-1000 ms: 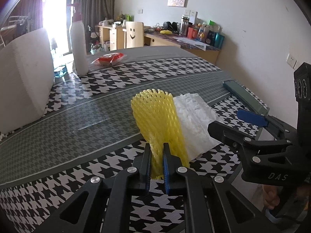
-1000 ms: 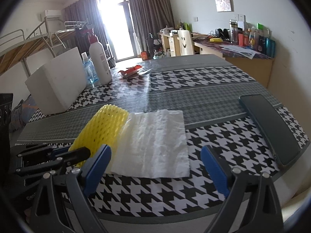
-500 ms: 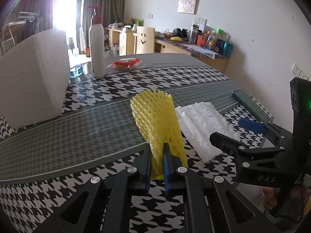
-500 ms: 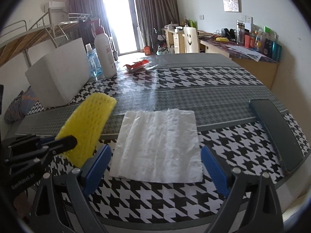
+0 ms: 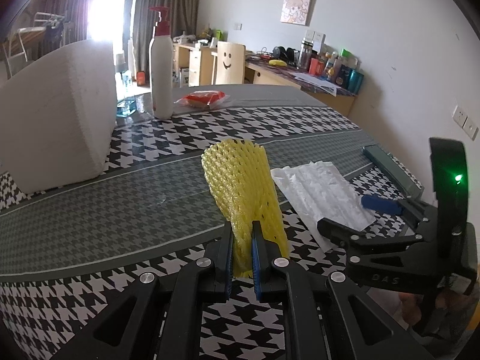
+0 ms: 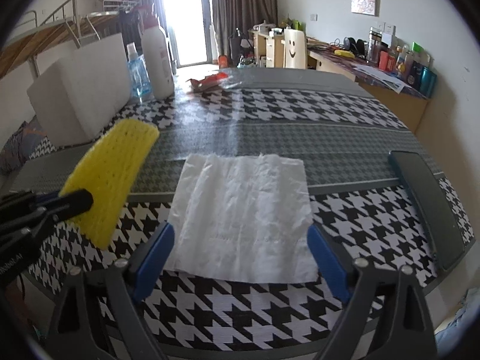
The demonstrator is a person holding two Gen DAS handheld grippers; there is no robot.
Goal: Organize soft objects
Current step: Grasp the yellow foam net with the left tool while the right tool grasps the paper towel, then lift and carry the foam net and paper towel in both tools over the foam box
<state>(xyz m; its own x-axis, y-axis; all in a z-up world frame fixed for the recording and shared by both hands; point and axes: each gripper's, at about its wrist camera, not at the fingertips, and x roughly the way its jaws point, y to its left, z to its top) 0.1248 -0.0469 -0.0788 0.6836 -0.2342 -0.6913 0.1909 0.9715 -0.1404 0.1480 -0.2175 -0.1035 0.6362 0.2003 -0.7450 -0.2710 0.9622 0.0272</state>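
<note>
Foam net (image 5: 240,186): light, springy; left gripper (image 5: 242,258) jaws clamp its near end.
Tissue (image 6: 243,216): flimsy, flat on desk (image 6: 300,138); right gripper (image 6: 240,258) jaws wide, closing, straddling its near edge; pinch there.

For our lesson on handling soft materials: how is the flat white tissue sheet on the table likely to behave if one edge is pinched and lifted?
The white tissue sheet is thin and wrinkled, so it would probably droop limply. It looks very light and might flutter or fold over. Its slightly ragged far edge suggests it could tear if tugged. The right tongs are closing, with nothing pinched yet.
</note>
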